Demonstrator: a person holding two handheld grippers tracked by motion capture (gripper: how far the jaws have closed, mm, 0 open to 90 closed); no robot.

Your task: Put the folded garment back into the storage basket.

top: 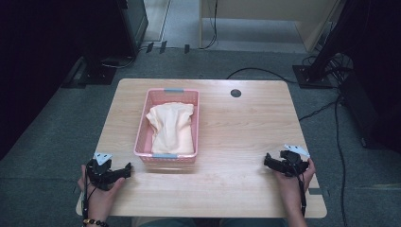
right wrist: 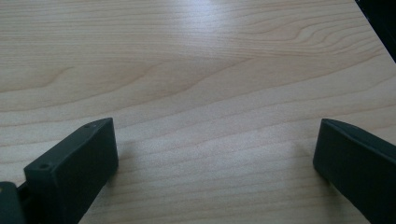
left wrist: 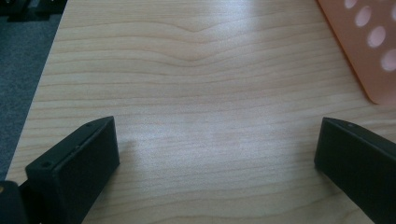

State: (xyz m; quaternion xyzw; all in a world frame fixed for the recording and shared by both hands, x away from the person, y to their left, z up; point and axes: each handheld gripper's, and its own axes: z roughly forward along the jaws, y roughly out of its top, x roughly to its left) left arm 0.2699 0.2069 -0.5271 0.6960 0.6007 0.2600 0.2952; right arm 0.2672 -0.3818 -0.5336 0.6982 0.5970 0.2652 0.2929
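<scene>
Both jaws gaped wide over bare wood, the left gripper just beside the pink basket holding cream cloth, the right gripper well apart from that basket.

Left gripper: black body, grey three-cornered plate on top, black cable trailing along the forearm.
Right gripper: black, same grey plate, black cable.
Fingers: matte black, blocky, flat-faced; small screw holes on the upper edge.
Left wrist: dark beaded bracelet.
Forearms: bare, no sleeves visible.
</scene>
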